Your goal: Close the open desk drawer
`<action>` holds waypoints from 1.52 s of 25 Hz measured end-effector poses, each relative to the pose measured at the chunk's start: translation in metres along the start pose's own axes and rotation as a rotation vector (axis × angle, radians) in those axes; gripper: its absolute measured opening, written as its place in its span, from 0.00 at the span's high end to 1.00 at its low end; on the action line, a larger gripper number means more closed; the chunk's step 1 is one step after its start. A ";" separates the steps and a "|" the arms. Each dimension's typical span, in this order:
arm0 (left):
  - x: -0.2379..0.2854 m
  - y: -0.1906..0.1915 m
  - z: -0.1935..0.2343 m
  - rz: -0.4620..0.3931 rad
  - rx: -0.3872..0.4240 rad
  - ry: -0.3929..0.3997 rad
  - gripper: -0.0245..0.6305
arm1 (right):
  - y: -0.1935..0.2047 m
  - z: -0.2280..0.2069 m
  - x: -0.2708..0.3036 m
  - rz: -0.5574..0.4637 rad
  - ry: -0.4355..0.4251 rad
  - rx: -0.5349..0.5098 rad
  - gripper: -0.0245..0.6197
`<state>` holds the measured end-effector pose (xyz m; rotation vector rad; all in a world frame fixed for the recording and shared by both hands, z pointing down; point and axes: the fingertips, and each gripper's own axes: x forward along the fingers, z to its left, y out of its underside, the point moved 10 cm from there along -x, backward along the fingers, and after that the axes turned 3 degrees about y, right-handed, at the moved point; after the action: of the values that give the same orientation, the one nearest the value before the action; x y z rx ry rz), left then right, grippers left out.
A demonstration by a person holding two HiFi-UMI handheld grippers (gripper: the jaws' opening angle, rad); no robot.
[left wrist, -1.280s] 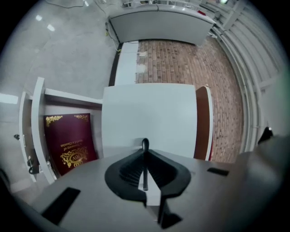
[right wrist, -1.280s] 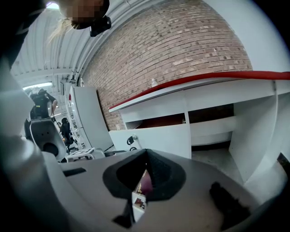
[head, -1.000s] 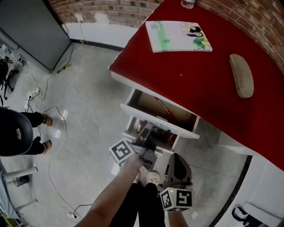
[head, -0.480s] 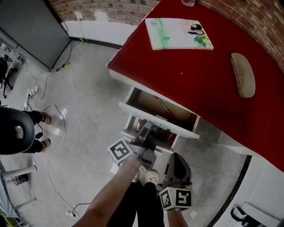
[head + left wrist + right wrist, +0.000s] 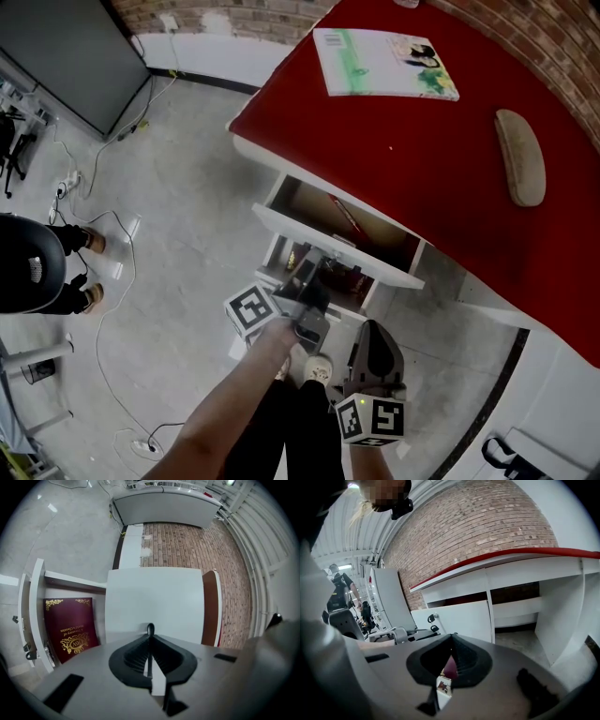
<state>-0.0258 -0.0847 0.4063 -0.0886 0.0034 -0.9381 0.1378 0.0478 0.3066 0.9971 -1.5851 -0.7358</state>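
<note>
Now the left gripper (image 5: 150, 630), jaws pressed together and empty, points level at the white drawer front (image 5: 154, 597), with the desk drawer (image 5: 337, 248) pulled well out from under the red desk top (image 5: 412, 159). A push off-centre could, I reckon, skew it and jam it, or the narrow tip could skid off that smooth panel. The right gripper (image 5: 451, 638), jaws also together, hangs back.

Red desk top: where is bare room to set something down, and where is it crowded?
Free: the stretch of red desk top between the booklet, the tan oblong pad and the edge above the open drawer. Crowded: before the drawer, with the left hand-held gripper and the right hand-held gripper.
</note>
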 end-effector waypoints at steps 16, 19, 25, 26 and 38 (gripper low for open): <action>0.027 -0.011 -0.002 0.004 0.021 -0.053 0.93 | -0.001 0.000 -0.003 0.021 0.020 0.042 0.95; 0.036 -0.013 -0.002 0.010 0.024 -0.059 0.93 | -0.002 0.000 -0.003 0.036 0.024 0.046 0.95; 0.055 -0.018 -0.003 0.012 0.024 -0.072 0.93 | -0.002 -0.004 0.000 0.036 0.024 0.053 0.95; 0.058 -0.018 -0.003 0.014 0.027 -0.073 0.93 | -0.003 -0.005 0.001 0.039 0.024 0.053 0.95; 0.096 -0.022 -0.006 -0.016 0.037 -0.087 0.93 | -0.005 -0.015 0.007 0.042 0.029 0.061 0.95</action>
<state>0.0131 -0.1751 0.4057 -0.0957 -0.0950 -0.9496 0.1533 0.0398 0.3091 1.0117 -1.6065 -0.6448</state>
